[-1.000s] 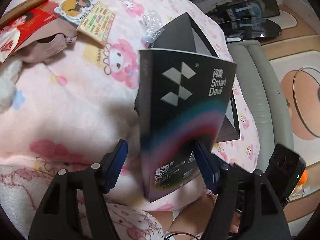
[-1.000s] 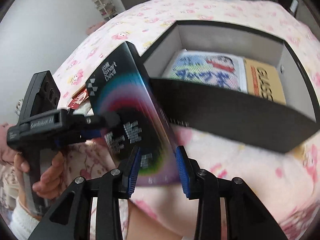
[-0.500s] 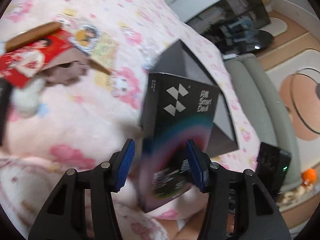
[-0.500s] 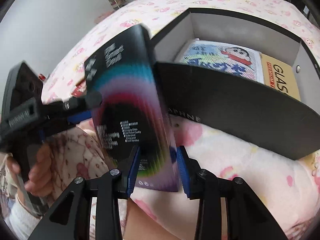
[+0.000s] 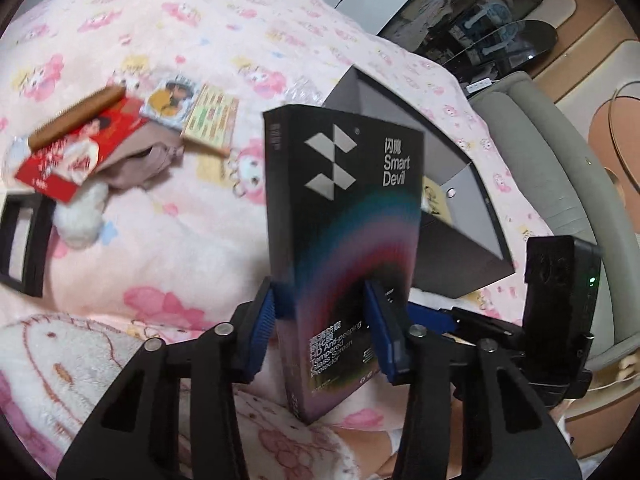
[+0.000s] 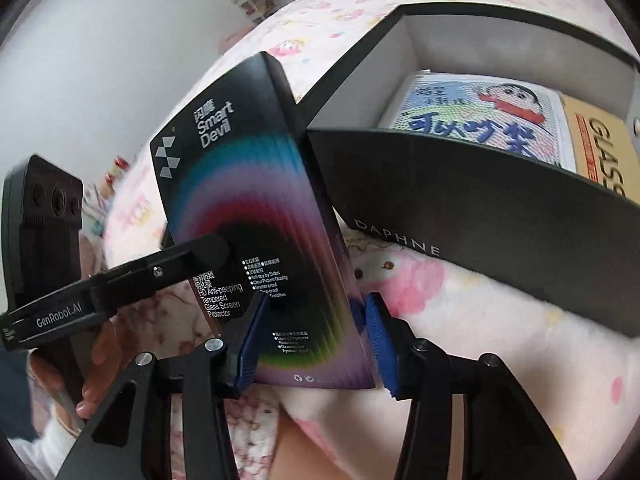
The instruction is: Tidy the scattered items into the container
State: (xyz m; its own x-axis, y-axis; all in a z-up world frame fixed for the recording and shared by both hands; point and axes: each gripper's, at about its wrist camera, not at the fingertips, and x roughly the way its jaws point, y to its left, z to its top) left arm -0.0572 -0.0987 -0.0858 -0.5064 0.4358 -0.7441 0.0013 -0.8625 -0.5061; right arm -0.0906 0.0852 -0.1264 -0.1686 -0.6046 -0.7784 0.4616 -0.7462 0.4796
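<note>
The screen protector box (image 5: 344,248) (black, marked "Smart Devil") stands upright above the bed (image 5: 168,240), just beside the near corner of the open black container (image 6: 480,208). Left tool (image 5: 326,330): blue pads closed on the box's lower part. Right tool (image 6: 314,344): pads clamped on the box's bottom edge. A cartoon card (image 6: 476,116) lies inside the container.
</note>
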